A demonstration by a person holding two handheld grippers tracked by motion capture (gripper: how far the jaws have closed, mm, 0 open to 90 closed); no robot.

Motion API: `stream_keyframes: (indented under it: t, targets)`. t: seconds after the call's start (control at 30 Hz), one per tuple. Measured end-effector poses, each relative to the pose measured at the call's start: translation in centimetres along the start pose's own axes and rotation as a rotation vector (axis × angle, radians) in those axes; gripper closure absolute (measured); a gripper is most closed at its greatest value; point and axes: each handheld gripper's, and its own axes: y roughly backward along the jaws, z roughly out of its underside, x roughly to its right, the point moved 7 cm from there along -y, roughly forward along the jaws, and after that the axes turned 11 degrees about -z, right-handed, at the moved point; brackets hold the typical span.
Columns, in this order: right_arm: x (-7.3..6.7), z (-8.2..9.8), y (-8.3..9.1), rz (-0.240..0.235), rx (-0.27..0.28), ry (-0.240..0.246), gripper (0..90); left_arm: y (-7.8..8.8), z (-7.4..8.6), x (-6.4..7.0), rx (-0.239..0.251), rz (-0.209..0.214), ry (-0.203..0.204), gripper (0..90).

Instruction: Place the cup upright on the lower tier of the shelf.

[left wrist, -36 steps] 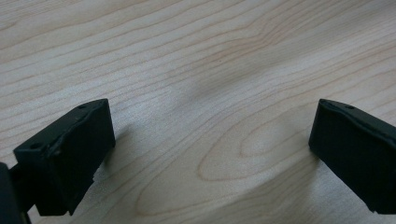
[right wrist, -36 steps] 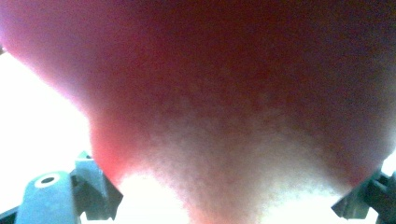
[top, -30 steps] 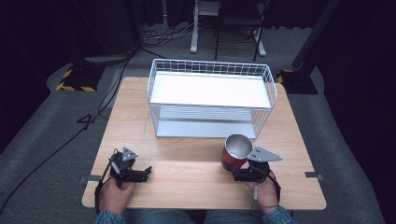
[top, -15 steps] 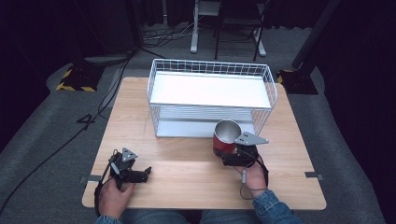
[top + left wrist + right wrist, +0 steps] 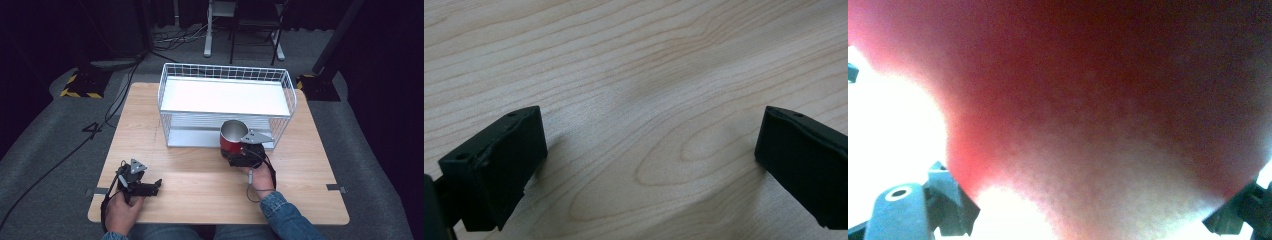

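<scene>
Since a second ago the right hand-held gripper (image 5: 239,150) has carried the red cup (image 5: 232,136) forward to the wire rack (image 5: 226,107), clamped on it. Nearer, the left hand-held gripper (image 5: 150,187) rests wide apart on the worktop (image 5: 200,180). Risk: the cup's rim could clip the rack's front wires and twist loose.
</scene>
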Motion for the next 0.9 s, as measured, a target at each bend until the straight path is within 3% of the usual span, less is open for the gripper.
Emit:
stream_keyframes:
  t: [0.63,0.9]
  targets:
    - [1.8,-2.1,-4.5,0.076,0.031,-0.016,17.0,-0.1,-0.2,-0.1,0.002,0.001,-0.003,0.5]
    - [2.8,-2.4,-6.2,0.118,0.058,-0.048,17.0,-0.2,-0.2,-0.1,0.000,-0.003,0.002,0.5]
